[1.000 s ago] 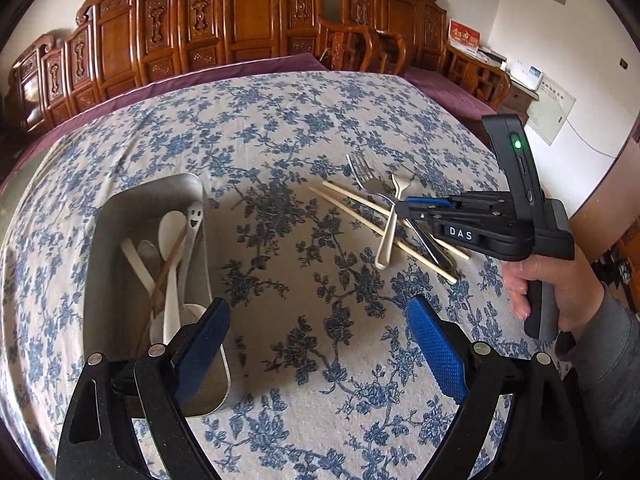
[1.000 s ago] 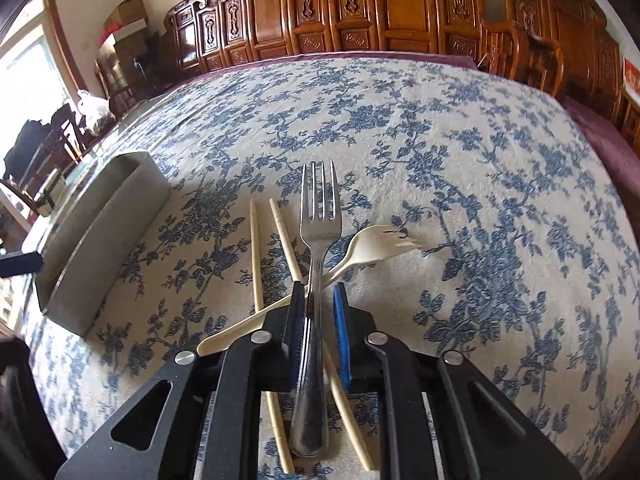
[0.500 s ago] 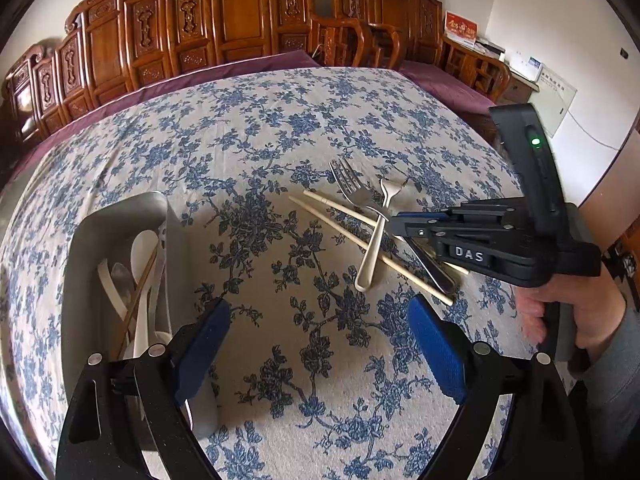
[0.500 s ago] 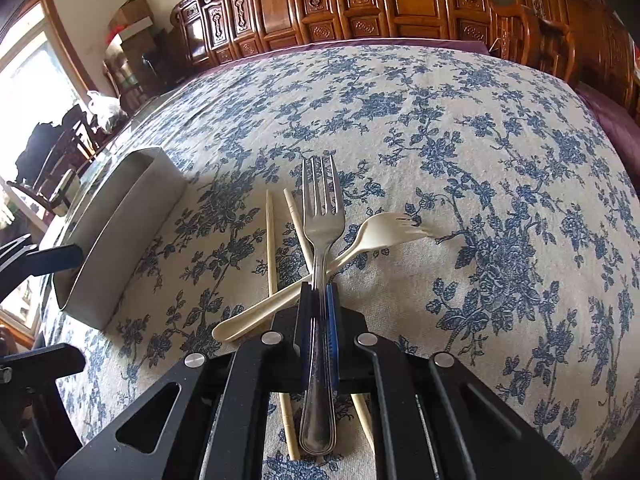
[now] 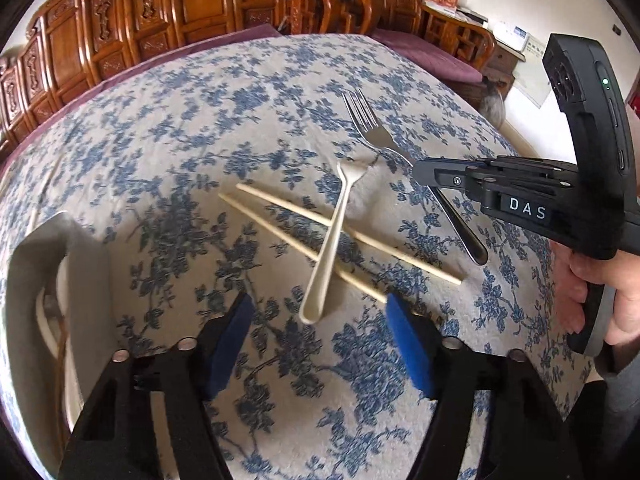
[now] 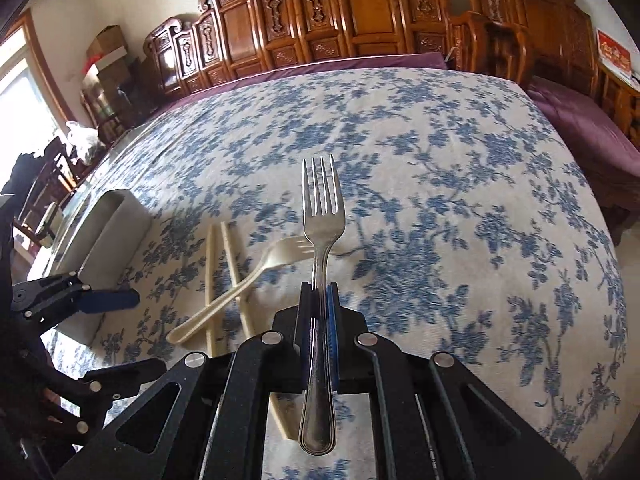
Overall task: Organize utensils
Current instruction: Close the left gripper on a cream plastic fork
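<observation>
My right gripper (image 6: 319,292) is shut on the handle of a metal fork (image 6: 322,208), which it holds clear of the floral tablecloth, tines pointing away. In the left wrist view that metal fork (image 5: 376,132) sticks out of the right gripper (image 5: 420,168). A cream plastic fork (image 5: 336,232) lies across two chopsticks (image 5: 400,256) on the cloth. My left gripper (image 5: 318,340) hovers just short of the cream fork's handle end, its jaws closing and the blue pads apart from it. At the left edge is the grey metal tray (image 5: 28,256), which holds cream utensils.
Carved wooden chairs (image 6: 360,12) line the far side of the table, above a purple under-cloth (image 6: 580,120). A hand (image 5: 600,280) grips the right gripper's handle at the right edge. In the right wrist view, the tray (image 6: 116,220) sits left of the chopsticks (image 6: 210,264).
My left gripper moved right, from the tray to the cream fork's handle, and its jaws narrowed. My right gripper shut on the metal fork and lifted it off the pile, to the right.
</observation>
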The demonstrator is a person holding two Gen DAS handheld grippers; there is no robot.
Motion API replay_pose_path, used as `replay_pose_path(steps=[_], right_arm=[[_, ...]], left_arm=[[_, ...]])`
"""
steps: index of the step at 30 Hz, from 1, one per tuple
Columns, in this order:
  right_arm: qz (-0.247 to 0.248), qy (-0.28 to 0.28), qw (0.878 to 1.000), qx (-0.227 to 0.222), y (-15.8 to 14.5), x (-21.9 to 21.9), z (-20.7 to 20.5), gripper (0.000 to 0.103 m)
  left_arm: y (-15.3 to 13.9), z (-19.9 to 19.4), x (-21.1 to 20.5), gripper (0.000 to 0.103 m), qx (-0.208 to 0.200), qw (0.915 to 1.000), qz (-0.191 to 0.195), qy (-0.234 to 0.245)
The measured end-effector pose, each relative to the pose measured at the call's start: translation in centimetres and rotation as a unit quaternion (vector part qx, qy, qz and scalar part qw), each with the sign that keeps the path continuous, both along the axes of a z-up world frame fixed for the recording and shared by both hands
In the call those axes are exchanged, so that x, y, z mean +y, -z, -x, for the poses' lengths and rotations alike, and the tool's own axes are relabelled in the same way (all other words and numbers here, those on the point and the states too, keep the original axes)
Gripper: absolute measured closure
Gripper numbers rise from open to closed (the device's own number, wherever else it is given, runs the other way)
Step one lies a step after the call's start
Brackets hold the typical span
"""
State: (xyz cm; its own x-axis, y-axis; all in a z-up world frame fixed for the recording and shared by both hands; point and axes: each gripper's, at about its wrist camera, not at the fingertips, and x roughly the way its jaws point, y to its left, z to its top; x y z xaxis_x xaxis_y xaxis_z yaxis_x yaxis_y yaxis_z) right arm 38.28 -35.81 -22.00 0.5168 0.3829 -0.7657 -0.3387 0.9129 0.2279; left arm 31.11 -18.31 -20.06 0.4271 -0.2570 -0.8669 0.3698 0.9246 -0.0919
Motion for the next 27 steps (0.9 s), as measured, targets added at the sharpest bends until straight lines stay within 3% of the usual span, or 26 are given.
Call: replay_pose_path(steps=[6,11,13,27], right_arm=[[0.019,0.015,1.0,0.011,1.1,-0.8,-0.5,0.095],[0.034,0.015,0.999,0.017,1.6,-0.7,-0.6,0.095],[0.037,0.015,0.999,0.02,1.8,-0.6,-0.7,0.095],[0.046,0.021,0.999,0.021,2.3,-0.5,-1.1,0.094]], left_arm=[[1.3,-1.5,-1.6,0.066,0.014,0.9998,-0.007,0.009],[1.7,-2.0,-1.6,0.075,0.013,0.9999,-0.006,-0.001],[1.7,-2.0,-1.5,0.092,0.013,0.9999,0.0,-0.002],[-0.3,-0.8,-0.6,0.094,-0.012,0.9999,0.01,-0.005]])
